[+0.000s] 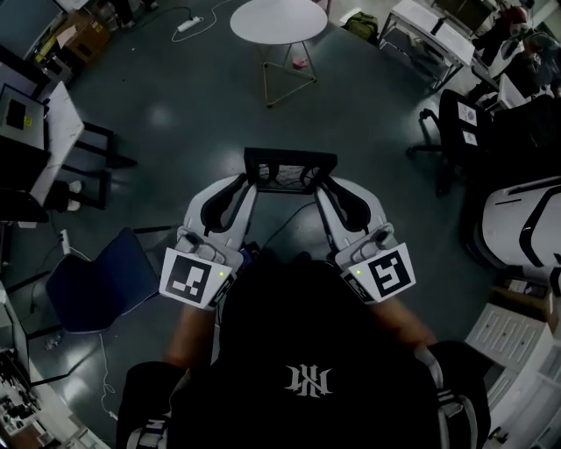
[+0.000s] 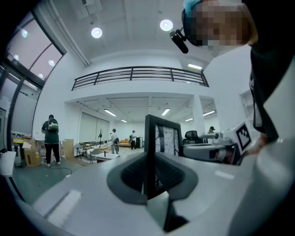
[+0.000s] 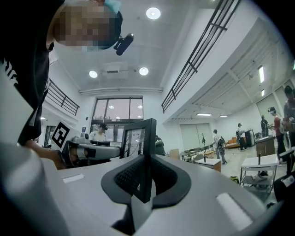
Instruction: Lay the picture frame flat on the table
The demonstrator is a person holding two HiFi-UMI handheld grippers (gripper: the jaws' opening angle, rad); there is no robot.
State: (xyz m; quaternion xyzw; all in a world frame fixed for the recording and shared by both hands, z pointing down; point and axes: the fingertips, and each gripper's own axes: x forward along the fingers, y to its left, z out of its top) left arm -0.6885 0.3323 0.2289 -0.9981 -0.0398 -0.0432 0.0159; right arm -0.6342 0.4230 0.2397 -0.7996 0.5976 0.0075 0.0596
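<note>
A wide hall with a dark, glossy floor [image 1: 175, 114], white walls and a black balcony railing [image 2: 138, 73] under round ceiling lights. Beyond the tools stands a round white table [image 1: 279, 19] on thin metal legs. The black, thin-edged picture frame [image 1: 289, 168] hangs in the air between both tools, off any table, with a pale print inside. The left gripper [image 1: 250, 182] is clamped on one side edge and the right gripper [image 1: 323, 184] on the other. Black-and-white square markers sit on their cubes; no writing is readable.
</note>
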